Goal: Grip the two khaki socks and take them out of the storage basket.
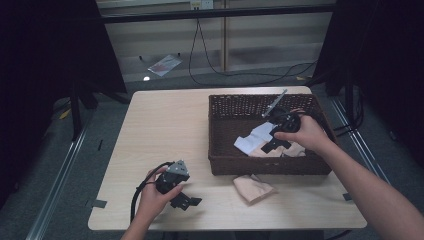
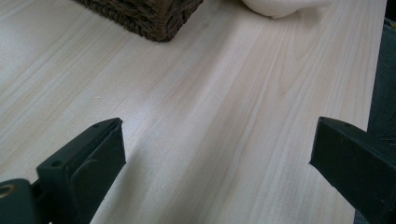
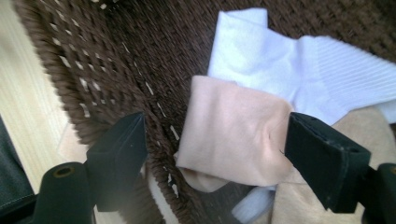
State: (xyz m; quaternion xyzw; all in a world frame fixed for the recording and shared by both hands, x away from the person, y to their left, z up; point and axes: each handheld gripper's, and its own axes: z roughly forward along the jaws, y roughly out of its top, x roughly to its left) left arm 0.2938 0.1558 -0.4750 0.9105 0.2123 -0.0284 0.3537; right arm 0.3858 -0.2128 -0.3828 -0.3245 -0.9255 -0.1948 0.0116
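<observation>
1. The right gripper (image 1: 272, 143) is hovering inside the woven brown wicker basket (image 1: 222, 107), jaws spread wide and empty, over a soft folded pink sock (image 3: 229, 133) lying on a ribbed white sock (image 3: 299, 70).
2. The left gripper (image 1: 187, 201) is resting at seven o'clock on the pale wood-grain table (image 1: 165, 125), jaws spread and empty.
3. Another pink sock (image 1: 253, 188) is lying crumpled at the basket's six o'clock.

Between the right gripper's (image 3: 215, 154) matt black plastic jaws lies a soft, smooth pink cloth sock (image 3: 229, 135), beside a ribbed white cloth sock (image 3: 299, 70). The rough dark-brown woven wicker basket (image 3: 107, 60) sits on a smooth, pale wood-grain bench (image 2: 224, 121).

basket (image 3: 93, 65) weave blurred, white sock (image 3: 299, 70) partly under pink sock (image 3: 229, 135)
</observation>
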